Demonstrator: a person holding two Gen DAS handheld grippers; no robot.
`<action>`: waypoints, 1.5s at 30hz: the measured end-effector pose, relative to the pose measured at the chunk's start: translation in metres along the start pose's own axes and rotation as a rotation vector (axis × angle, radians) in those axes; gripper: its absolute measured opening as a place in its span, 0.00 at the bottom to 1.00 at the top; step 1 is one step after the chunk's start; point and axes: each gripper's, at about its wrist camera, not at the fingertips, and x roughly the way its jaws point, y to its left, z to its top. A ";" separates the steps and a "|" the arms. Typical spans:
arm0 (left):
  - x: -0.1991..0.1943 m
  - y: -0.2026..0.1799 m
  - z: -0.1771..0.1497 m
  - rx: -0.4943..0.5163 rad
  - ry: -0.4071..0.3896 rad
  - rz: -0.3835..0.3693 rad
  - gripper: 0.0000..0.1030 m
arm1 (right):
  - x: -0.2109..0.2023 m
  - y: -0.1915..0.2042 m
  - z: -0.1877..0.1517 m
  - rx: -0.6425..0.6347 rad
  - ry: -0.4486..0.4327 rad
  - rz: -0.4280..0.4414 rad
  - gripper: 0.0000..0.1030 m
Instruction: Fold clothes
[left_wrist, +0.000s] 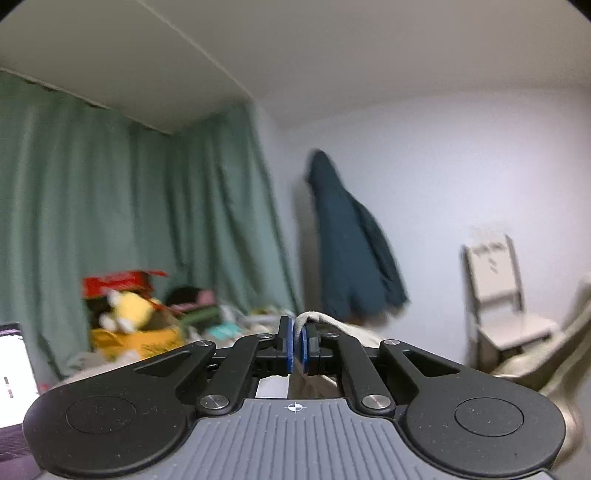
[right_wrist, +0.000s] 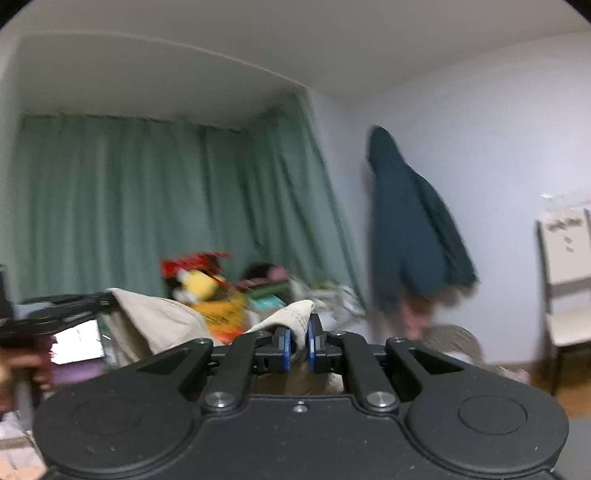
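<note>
Both grippers, left gripper (left_wrist: 297, 345) and right gripper (right_wrist: 298, 343), pinch beige garment (right_wrist: 291, 314).

This is a room in a home, most likely a bedroom or living room. Long green curtains (right_wrist: 147, 206) hang floor-length across the far left side under a recessed white ceiling, and the plain pale wall (left_wrist: 461, 166) on the right has a dark teal jacket (left_wrist: 351, 243) hung high up on it. Far right, a light wooden chair (left_wrist: 506, 302) stands against that wall. Below the curtains lies a household jumble: a yellow plush toy (right_wrist: 201, 284), a red box (left_wrist: 118, 282) behind it, and assorted small items, blurred. At the near left edge a lit laptop screen (left_wrist: 13, 365) shows.
</note>
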 end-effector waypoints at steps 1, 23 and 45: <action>0.004 0.007 0.005 -0.014 -0.011 0.023 0.05 | 0.002 0.002 0.000 0.012 -0.003 0.021 0.09; 0.285 -0.186 -0.275 0.025 0.774 -0.251 0.12 | 0.164 -0.255 -0.250 0.545 0.764 -0.469 0.35; 0.128 -0.234 -0.292 0.286 0.676 -0.634 0.87 | 0.131 -0.297 -0.255 0.495 0.785 -0.444 0.52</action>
